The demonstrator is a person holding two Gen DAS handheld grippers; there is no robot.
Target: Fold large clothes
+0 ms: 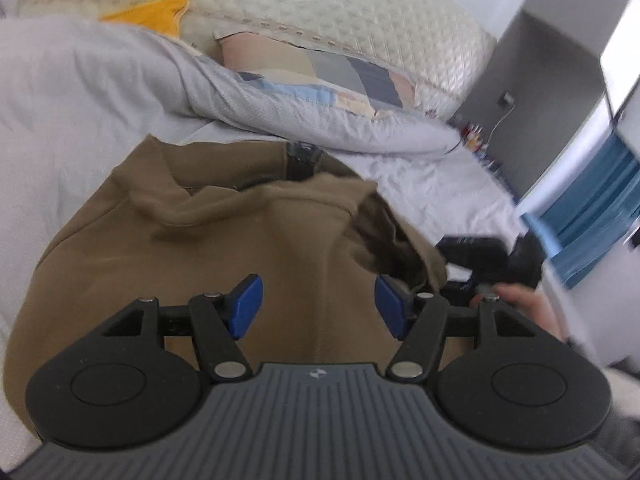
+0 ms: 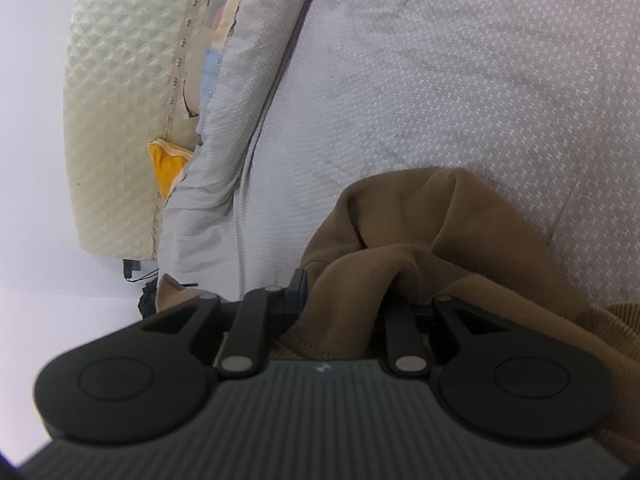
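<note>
A large brown sweatshirt (image 1: 208, 248) lies on the grey bed sheet (image 1: 420, 176). My left gripper (image 1: 318, 306) is open just above its flat body, blue pads apart, holding nothing. My right gripper (image 2: 344, 300) has brown fabric (image 2: 400, 256) bunched between its fingers; the right finger is hidden by the cloth and only the left blue pad's edge shows. The right gripper also shows in the left wrist view (image 1: 480, 256), at the sweatshirt's lifted right part, with the person's hand behind it.
A grey quilt with a patchwork edge (image 1: 304, 92) and a cream quilted headboard (image 1: 320, 4) lie at the bed's far side, with a yellow cloth (image 1: 160, 10) tucked there. A grey wall panel with a cable (image 1: 532, 92) and blue fabric (image 1: 592, 216) stand on the right.
</note>
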